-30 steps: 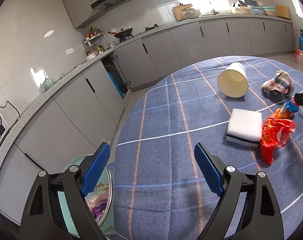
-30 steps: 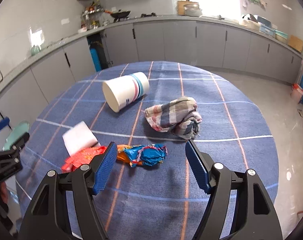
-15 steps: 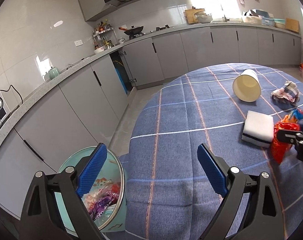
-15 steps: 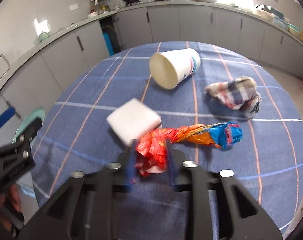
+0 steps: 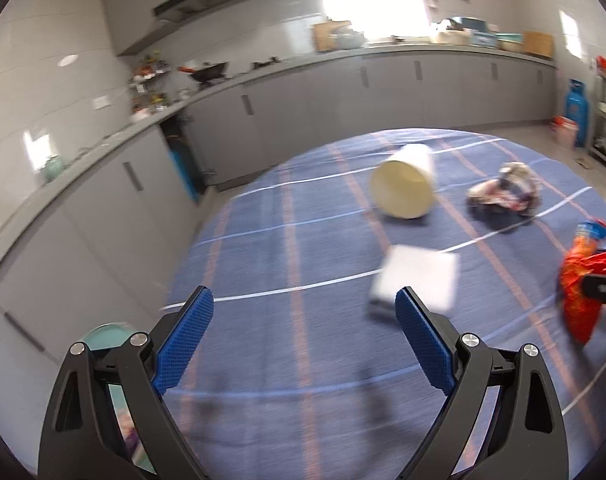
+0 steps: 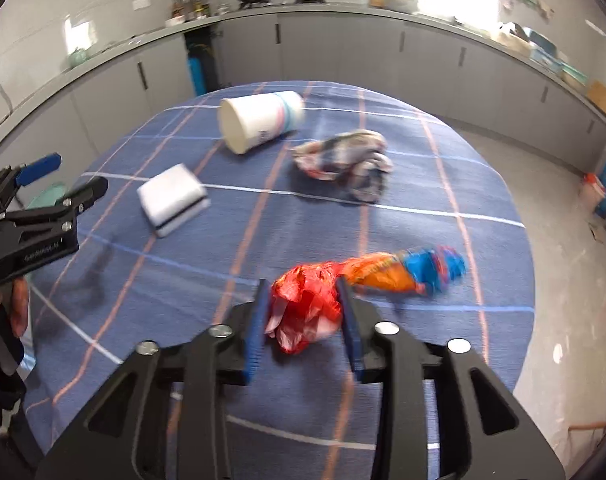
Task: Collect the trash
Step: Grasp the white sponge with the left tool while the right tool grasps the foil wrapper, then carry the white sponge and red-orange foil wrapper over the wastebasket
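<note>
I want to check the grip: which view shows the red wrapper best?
The right wrist view: the red wrapper sits centred between the right gripper's fingers, touching both. The left wrist view shows it only small and blurred at its right edge.

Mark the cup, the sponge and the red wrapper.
cup (image 6: 259,120), right wrist view, on its white side wall
sponge (image 6: 171,194), right wrist view, on its white top face
red wrapper (image 6: 309,300), right wrist view, on the crumpled end between the jaws
</note>
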Demonstrator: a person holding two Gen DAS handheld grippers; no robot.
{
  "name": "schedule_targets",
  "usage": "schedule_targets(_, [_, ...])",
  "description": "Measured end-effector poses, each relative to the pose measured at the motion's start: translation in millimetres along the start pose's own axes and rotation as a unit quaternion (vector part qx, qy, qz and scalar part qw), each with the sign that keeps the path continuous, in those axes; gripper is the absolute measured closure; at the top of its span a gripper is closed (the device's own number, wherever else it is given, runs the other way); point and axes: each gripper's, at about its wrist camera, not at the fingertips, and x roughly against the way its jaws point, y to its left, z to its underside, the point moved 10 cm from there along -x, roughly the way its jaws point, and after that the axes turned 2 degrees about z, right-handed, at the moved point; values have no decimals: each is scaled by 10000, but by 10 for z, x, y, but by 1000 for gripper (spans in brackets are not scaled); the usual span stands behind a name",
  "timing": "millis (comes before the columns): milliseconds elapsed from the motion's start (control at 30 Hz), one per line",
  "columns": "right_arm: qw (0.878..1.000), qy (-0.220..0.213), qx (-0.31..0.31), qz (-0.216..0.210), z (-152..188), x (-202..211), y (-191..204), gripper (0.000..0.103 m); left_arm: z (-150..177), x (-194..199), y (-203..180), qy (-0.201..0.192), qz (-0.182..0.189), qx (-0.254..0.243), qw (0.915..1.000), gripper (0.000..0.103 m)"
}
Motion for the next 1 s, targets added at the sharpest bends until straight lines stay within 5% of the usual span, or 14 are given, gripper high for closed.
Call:
schedule_targets(267, [9994, -33, -291, -196, 56, -57, -105, 59, -40, -335, -494, 387, 566, -441, 9967, 12])
schedule_targets(333, [9990, 47, -320, -294, 86, -87, -99, 70, -22, -389, -548, 511, 623, -527, 9954, 14])
schedule_targets(500, [9991, -5, -277, -316, 101, -81, -94, 81, 73, -476, -670, 805, 928, -652, 9903, 49])
schedule_targets(767, [9984, -363, -19, -429, 6, 36, 125, 88, 95, -237, -526, 633, 894, -471, 9929, 58])
schedule_targets(1000, [9948, -604, 370, -728, -98, 142, 529, 89, 72, 165, -39, 261, 311, -249, 9989, 58])
